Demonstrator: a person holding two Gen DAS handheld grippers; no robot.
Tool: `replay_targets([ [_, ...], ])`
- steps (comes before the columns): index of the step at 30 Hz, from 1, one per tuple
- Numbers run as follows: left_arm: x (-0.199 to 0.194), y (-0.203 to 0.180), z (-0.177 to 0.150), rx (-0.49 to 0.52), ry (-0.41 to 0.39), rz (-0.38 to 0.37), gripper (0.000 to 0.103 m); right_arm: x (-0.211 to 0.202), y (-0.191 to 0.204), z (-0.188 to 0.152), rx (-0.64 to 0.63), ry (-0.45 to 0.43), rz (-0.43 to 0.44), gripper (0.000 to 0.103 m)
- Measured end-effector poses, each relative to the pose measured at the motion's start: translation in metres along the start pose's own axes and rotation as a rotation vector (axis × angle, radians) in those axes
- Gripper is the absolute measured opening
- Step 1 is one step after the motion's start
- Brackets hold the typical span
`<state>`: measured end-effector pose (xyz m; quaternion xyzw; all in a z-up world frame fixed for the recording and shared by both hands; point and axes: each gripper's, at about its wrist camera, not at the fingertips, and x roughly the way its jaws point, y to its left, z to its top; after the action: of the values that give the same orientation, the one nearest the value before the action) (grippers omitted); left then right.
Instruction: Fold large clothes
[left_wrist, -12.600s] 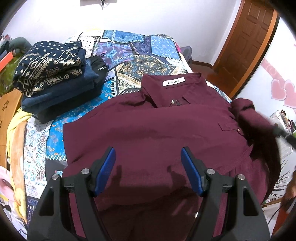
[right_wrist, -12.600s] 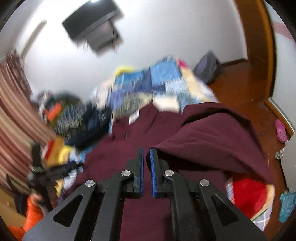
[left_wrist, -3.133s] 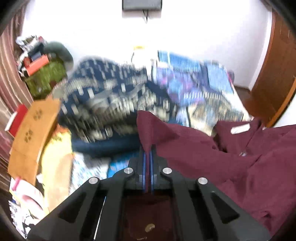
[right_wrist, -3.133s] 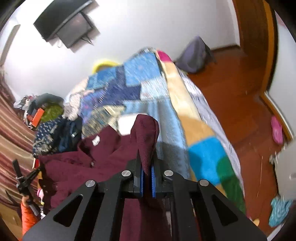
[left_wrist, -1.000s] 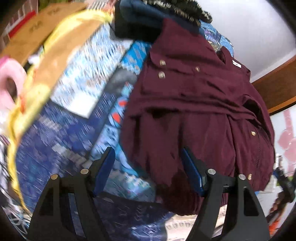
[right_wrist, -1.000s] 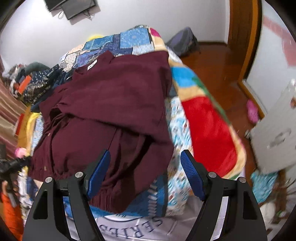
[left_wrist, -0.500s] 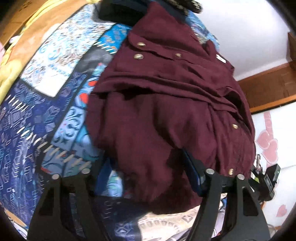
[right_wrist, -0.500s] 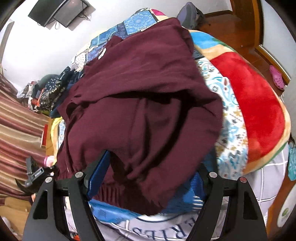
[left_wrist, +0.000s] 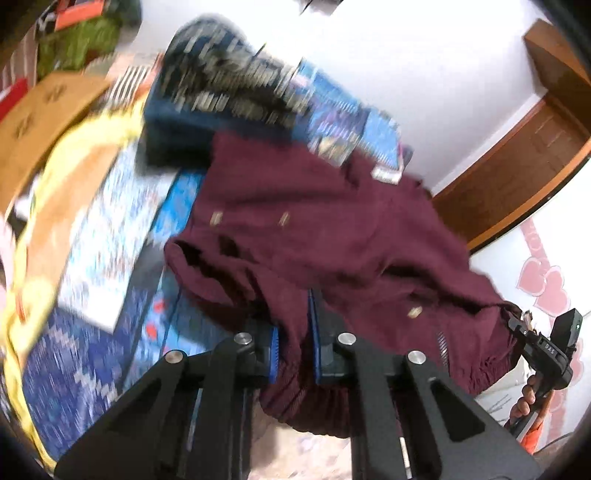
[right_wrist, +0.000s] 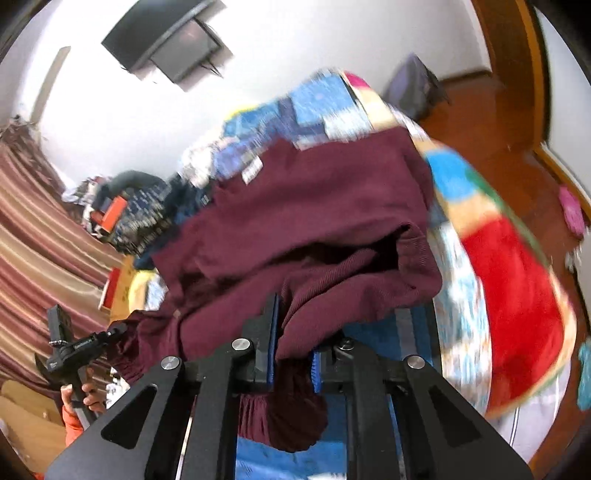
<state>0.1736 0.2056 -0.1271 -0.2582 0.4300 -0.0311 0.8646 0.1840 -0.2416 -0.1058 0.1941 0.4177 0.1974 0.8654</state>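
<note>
A maroon button shirt (left_wrist: 314, 229) lies on the patchwork bed with its sleeves folded in, collar label toward the far wall. My left gripper (left_wrist: 293, 354) is shut on the shirt's bottom hem at its left side and holds it lifted. The right wrist view shows the same shirt (right_wrist: 317, 210). My right gripper (right_wrist: 293, 354) is shut on the hem at the shirt's right side, with cloth bunched between its blue pads. The right gripper also shows at the far right of the left wrist view (left_wrist: 543, 350).
A stack of folded dark patterned clothes (left_wrist: 229, 92) sits at the bed's far left. A patchwork quilt (right_wrist: 513, 295) covers the bed. A wooden door (left_wrist: 524, 162) is at right. A cardboard box (left_wrist: 40, 110) and yellow cloth lie left of the bed.
Both grippers were open over the shirt's bottom hem half a second ago. Both have closed on the hem and lifted it, and the views now tilt toward the wall.
</note>
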Motion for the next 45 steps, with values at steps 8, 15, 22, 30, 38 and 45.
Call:
replay_targets([
  [8, 0.001, -0.007, 0.091, -0.014, -0.191, 0.035, 0.012, 0.027, 0.007, 0.095, -0.054, -0.117, -0.015, 0.010],
  [15, 0.080, 0.018, 0.127, -0.065, -0.157, 0.190, 0.011, 0.110, -0.009, 0.128, -0.053, -0.051, -0.121, 0.010],
  [22, 0.140, 0.025, 0.129, -0.013, -0.058, 0.253, 0.012, 0.161, -0.046, 0.132, 0.000, 0.073, -0.188, 0.010],
  [30, 0.142, 0.011, 0.128, 0.036, -0.002, 0.266, 0.039, 0.155, -0.036, 0.127, -0.045, 0.116, -0.256, 0.018],
  [38, 0.104, -0.017, 0.123, 0.067, -0.054, 0.194, 0.062, 0.112, 0.010, 0.123, -0.224, -0.004, -0.354, 0.072],
  [45, 0.097, -0.047, 0.100, 0.150, -0.053, 0.180, 0.070, 0.101, 0.031, 0.102, -0.283, 0.035, -0.277, 0.080],
])
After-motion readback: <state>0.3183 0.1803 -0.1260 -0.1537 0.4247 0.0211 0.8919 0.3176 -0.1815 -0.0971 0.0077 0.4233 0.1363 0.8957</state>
